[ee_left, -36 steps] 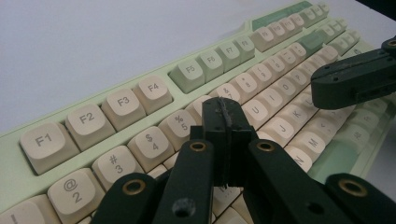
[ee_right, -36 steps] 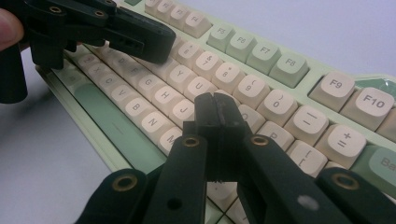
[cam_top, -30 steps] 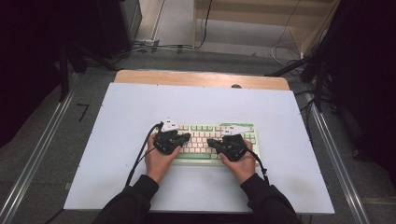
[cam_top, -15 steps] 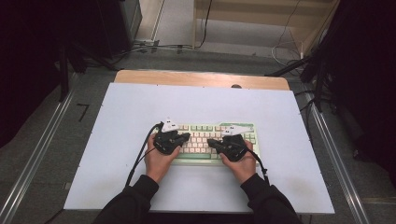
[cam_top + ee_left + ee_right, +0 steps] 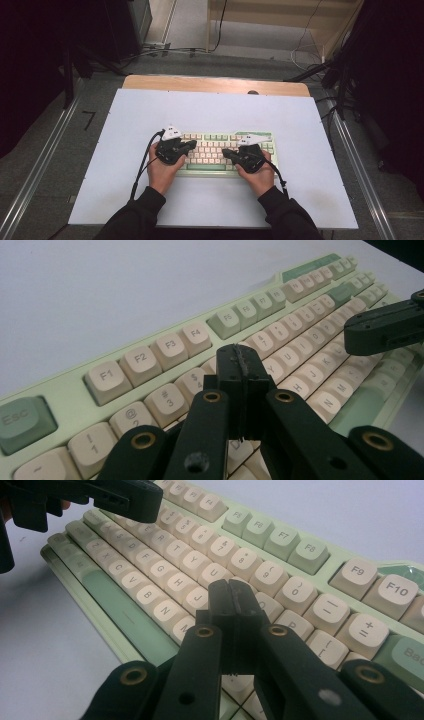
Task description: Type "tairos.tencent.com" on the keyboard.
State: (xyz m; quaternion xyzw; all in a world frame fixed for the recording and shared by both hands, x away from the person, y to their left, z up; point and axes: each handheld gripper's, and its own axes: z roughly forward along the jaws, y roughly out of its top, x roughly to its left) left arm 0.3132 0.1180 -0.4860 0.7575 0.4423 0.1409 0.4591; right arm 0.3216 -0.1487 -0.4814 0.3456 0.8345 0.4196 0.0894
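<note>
a pale green keyboard [image 5: 225, 152] with cream keys is seen lying near the middle of the white table [image 5: 125, 115], with both grippers poised over it as if for typing. the left gripper [image 5: 240, 362] is held with its jaws pressed fully together on nothing, the closed tip hovering above the upper letter row, roughly below the f4 key [image 5: 196, 335]; whether a key is actually touched cannot be told. the right gripper [image 5: 232, 597] is likewise clamped shut and empty, its tip set over the keys around j [image 5: 197, 598] and the row above. compared with the two earlier high views, almost nothing is found to have changed: the hands are placed as before, the keyboard has not shifted, and both pairs of jaws have been kept closed. it is judged that key pressing is either paused or being done with very small dips, so the next press is likely to call for only a short downward tap with the closed tips
</note>
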